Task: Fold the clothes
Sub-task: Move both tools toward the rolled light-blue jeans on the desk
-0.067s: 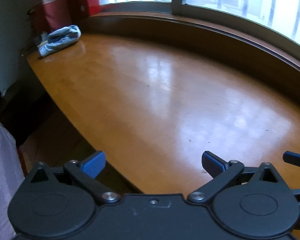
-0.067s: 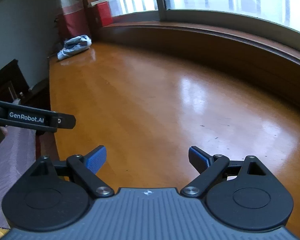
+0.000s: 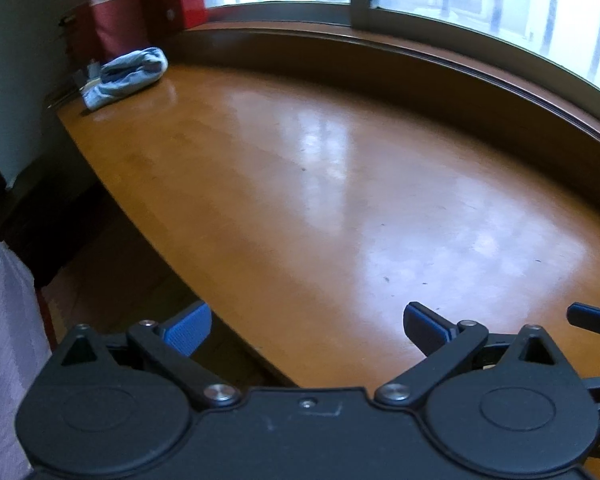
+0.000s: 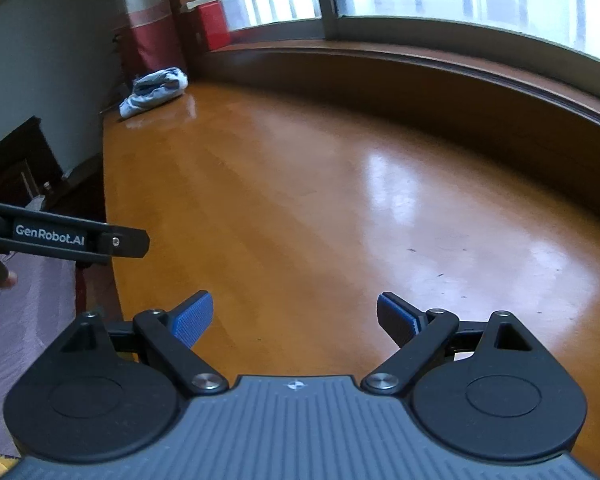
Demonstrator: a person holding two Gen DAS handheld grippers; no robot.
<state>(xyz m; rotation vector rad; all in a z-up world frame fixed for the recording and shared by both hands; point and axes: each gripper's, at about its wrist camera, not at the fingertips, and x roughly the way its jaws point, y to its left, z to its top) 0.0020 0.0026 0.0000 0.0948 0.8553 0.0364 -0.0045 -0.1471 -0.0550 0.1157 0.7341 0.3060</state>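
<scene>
Over the wooden table (image 3: 300, 184), both grippers' jaws still released, bundled cloth (image 3: 126, 77) unmoved

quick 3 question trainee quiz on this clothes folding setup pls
1. True or false: the left claw is shut on the cloth.
2. Where does the cloth lie: A) between the right claw's fingers, B) at the table's far left corner, C) on the sill?
3. Fill in: both claws are ____ and hold nothing.

Key: 1 false; 2 B; 3 open.
</scene>
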